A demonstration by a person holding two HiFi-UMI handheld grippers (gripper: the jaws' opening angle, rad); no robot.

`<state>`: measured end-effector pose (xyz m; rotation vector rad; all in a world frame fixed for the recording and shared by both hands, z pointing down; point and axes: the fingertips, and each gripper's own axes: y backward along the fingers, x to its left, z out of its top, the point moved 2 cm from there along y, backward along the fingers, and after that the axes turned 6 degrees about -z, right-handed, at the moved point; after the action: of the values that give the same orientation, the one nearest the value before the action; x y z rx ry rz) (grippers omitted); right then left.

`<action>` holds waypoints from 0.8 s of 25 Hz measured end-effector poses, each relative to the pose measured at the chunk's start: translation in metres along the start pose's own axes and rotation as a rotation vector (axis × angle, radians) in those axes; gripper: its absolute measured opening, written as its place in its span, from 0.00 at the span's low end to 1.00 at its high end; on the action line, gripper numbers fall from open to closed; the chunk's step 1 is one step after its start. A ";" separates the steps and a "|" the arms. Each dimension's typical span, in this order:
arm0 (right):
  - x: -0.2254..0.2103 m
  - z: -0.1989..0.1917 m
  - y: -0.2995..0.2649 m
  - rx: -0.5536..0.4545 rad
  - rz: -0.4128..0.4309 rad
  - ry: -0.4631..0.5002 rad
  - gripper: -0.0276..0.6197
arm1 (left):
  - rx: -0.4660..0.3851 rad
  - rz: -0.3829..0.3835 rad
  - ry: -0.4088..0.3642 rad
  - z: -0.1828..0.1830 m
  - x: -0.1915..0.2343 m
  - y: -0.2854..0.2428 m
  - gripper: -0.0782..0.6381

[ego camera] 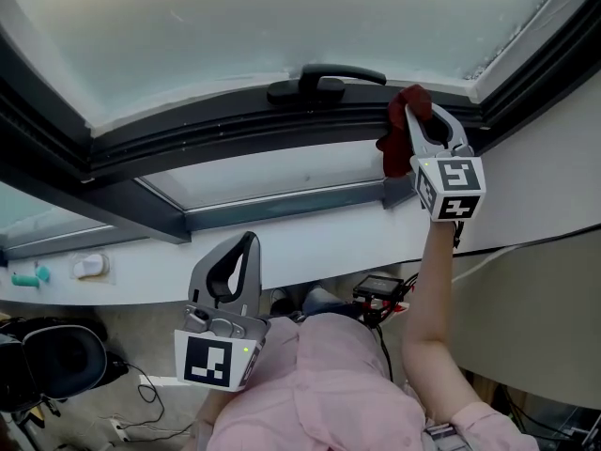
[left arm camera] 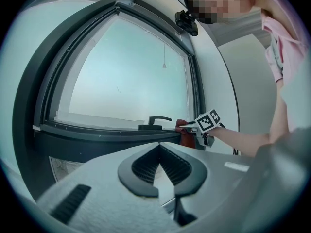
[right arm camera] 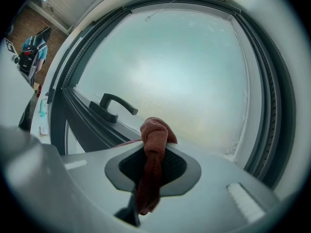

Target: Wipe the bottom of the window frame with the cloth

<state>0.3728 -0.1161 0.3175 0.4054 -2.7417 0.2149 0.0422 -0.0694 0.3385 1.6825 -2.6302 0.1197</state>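
Observation:
A dark red cloth (ego camera: pixel 397 154) is bunched against the right end of the dark bottom window frame (ego camera: pixel 235 130). My right gripper (ego camera: pixel 411 113) is shut on the cloth, its tips at the frame close to the right corner. In the right gripper view the cloth (right arm camera: pixel 154 132) sticks up between the jaws and hangs down behind them, with the bottom frame (right arm camera: pixel 90 123) to the left. My left gripper (ego camera: pixel 249 242) is held low, below the white sill, shut with nothing in it. In the left gripper view my left gripper (left arm camera: pixel 159 145) points toward the window, and the cloth (left arm camera: pixel 187 139) shows far off.
A black window handle (ego camera: pixel 324 81) sits on the frame just left of the cloth. The white sill (ego camera: pixel 310 228) runs below. A teal item (ego camera: pixel 28 276) and a white item (ego camera: pixel 89 266) lie at its left end. A black bag (ego camera: pixel 56 355) and cables are on the floor.

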 end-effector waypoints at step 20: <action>-0.040 -0.017 0.002 0.012 -0.001 -0.005 0.14 | 0.013 -0.003 -0.007 0.000 -0.025 -0.028 0.10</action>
<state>0.4139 -0.1006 0.3184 0.4108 -2.7467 0.2303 0.0779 -0.0579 0.3388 1.6941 -2.6372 0.1312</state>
